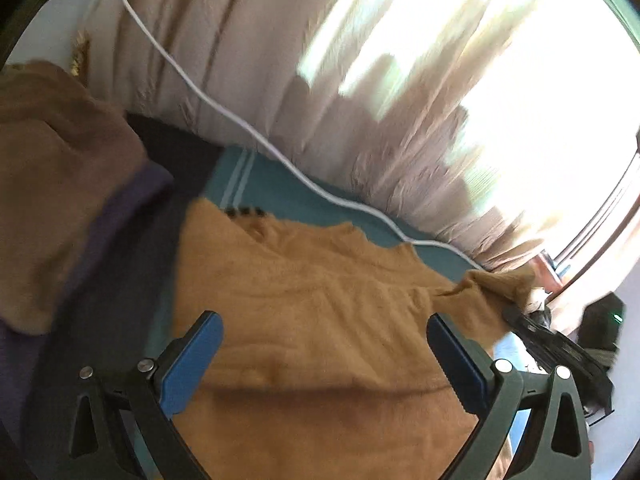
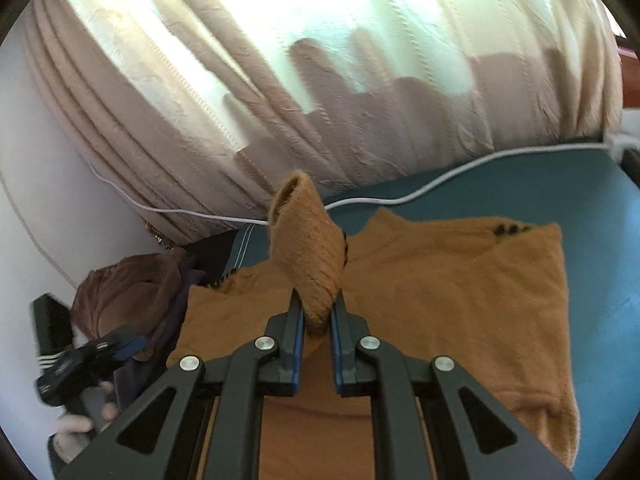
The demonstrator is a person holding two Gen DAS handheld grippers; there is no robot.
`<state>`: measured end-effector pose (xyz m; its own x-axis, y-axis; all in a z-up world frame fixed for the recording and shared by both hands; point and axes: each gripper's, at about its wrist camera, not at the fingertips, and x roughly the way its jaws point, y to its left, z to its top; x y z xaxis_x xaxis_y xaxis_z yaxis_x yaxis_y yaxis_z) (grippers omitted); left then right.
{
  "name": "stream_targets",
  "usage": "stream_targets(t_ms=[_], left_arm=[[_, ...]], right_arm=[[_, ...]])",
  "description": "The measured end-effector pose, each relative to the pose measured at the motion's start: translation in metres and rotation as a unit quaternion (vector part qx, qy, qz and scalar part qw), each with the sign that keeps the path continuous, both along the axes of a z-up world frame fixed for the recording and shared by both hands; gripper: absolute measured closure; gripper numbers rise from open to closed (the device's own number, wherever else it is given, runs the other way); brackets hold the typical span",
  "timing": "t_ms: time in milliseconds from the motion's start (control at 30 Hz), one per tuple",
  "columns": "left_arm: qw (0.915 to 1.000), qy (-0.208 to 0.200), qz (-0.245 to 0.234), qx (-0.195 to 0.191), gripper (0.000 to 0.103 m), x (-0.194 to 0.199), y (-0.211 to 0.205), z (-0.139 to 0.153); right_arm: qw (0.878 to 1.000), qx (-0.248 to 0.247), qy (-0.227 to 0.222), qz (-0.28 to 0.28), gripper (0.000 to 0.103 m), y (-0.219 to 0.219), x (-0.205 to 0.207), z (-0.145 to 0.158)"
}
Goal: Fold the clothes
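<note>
A mustard-brown sweater (image 1: 312,312) lies spread on a teal bed sheet (image 1: 280,192). My left gripper (image 1: 324,332) is open and empty, hovering over the sweater's body. My right gripper (image 2: 316,312) is shut on the sweater's sleeve (image 2: 308,248), whose cuff stands up between the jaws. The sweater body (image 2: 460,300) lies flat beneath it on the sheet (image 2: 560,192). The right gripper also shows in the left wrist view (image 1: 532,316), at the right, holding the sleeve end. The left gripper shows in the right wrist view (image 2: 124,348), at the lower left, held by a hand.
A pile of brown and dark clothes (image 1: 60,184) lies left of the sweater, also in the right wrist view (image 2: 132,292). A white cable (image 1: 240,120) runs across the sheet along a beige curtain (image 1: 280,60). A bright window (image 1: 500,80) is behind the curtain.
</note>
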<state>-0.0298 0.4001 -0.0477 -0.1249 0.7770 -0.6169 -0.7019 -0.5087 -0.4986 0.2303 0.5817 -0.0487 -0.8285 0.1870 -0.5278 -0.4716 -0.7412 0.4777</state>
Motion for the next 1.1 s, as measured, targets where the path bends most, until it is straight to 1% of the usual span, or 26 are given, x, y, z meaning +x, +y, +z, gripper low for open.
stream_targets(t_ms=[33,100,167,267,300,367,433,467,533,567,600,667,733,833,867,933,967,1000,1033,1100], left_arm=[[0.9999,-0.009,0.0,-0.008,0.0,-0.001,0.009,-0.009],[0.9994,-0.025,0.001,-0.024,0.0,-0.002,0.021,-0.027],[0.9989,-0.028,0.003,-0.039,0.0,-0.001,0.027,-0.042],[0.9985,0.012,0.003,-0.053,0.0,0.006,0.03,-0.048],[0.998,0.026,0.002,-0.058,0.0,0.009,0.03,-0.049],[0.9965,0.051,-0.002,-0.065,0.0,0.014,0.031,-0.051],[0.9955,0.062,-0.003,-0.071,0.0,0.016,0.028,-0.051],[0.9953,0.063,-0.003,-0.073,0.0,0.016,0.026,-0.051],[0.9956,0.061,-0.003,-0.071,0.0,0.015,0.025,-0.051],[0.9958,0.06,-0.003,-0.068,0.0,0.014,0.024,-0.051],[0.9961,0.058,-0.004,-0.066,0.0,0.013,0.025,-0.052],[0.9965,0.055,-0.005,-0.062,0.0,0.011,0.026,-0.053],[0.9967,0.054,-0.007,-0.06,0.0,0.01,0.028,-0.054],[0.9967,0.054,-0.01,-0.06,0.0,0.01,0.032,-0.056],[0.9966,0.055,-0.011,-0.06,0.0,0.009,0.033,-0.056],[0.9967,0.054,-0.012,-0.059,0.0,0.009,0.032,-0.056],[0.9968,0.053,-0.013,-0.058,0.0,0.008,0.032,-0.056],[0.9969,0.052,-0.013,-0.057,0.0,0.008,0.032,-0.056],[0.9969,0.052,-0.014,-0.058,0.0,0.008,0.032,-0.056],[0.9967,0.053,-0.014,-0.059,0.0,0.008,0.033,-0.056]], right_arm=[[1.0,-0.001,-0.002,-0.004,0.091,0.002,0.002,-0.003],[1.0,0.002,-0.022,-0.017,0.091,0.002,0.004,-0.011],[0.999,0.001,-0.044,-0.032,0.091,0.006,0.006,-0.022],[0.997,-0.023,-0.065,-0.04,0.09,0.015,0.011,-0.037],[0.995,-0.025,-0.078,-0.054,0.087,0.018,0.013,-0.043],[0.986,0.001,-0.118,-0.114,0.08,0.023,0.022,-0.046],[0.972,0.031,-0.153,-0.174,0.079,0.027,0.034,-0.045],[0.972,0.034,-0.148,-0.181,0.076,0.026,0.037,-0.041],[0.98,0.036,-0.121,-0.153,0.076,0.021,0.035,-0.032],[0.984,0.037,-0.11,-0.136,0.074,0.017,0.032,-0.028],[0.988,0.037,-0.109,-0.106,0.067,0.011,0.022,-0.028],[0.993,0.036,-0.107,-0.045,0.061,-0.002,0.002,-0.029],[0.993,0.035,-0.108,0.012,0.061,-0.013,-0.017,-0.03],[0.988,0.022,-0.153,0.007,0.061,-0.002,-0.037,-0.049],[0.986,0.017,-0.165,-0.015,0.061,0.011,-0.038,-0.055],[0.981,0.007,-0.185,-0.06,0.084,0.036,-0.037,-0.067],[0.982,-0.009,-0.172,-0.072,0.096,0.048,-0.031,-0.068],[0.983,-0.024,-0.166,-0.072,0.099,0.055,-0.028,-0.069],[0.984,-0.035,-0.162,-0.072,0.1,0.06,-0.026,-0.069],[0.983,-0.011,-0.172,-0.062,0.1,0.055,-0.029,-0.067]])
